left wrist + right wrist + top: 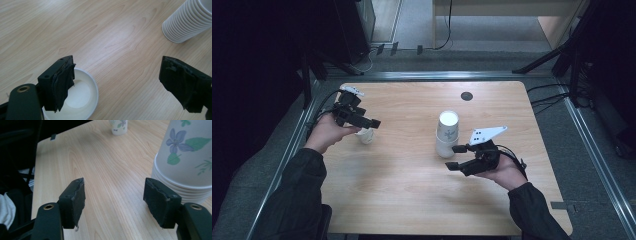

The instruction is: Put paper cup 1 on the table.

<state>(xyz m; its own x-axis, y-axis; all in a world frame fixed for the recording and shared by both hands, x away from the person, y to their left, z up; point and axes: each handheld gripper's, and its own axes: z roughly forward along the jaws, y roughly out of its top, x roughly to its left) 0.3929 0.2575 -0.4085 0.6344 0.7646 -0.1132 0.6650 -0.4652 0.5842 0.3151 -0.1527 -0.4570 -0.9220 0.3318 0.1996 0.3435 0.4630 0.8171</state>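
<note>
Standing apart — one single cup [366, 135], one cup stack [447, 134].

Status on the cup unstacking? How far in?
Done: one single cup stands upright, apart from the stack. In hand: nothing; the left tongs hang open above that cup, and the right tongs are open beside the stack's base. Left: the many cups nested there.

The high view looks forward and down on the whole table [412, 200]; both gripper views sit close above it and share the cup stack [186, 21].
</note>
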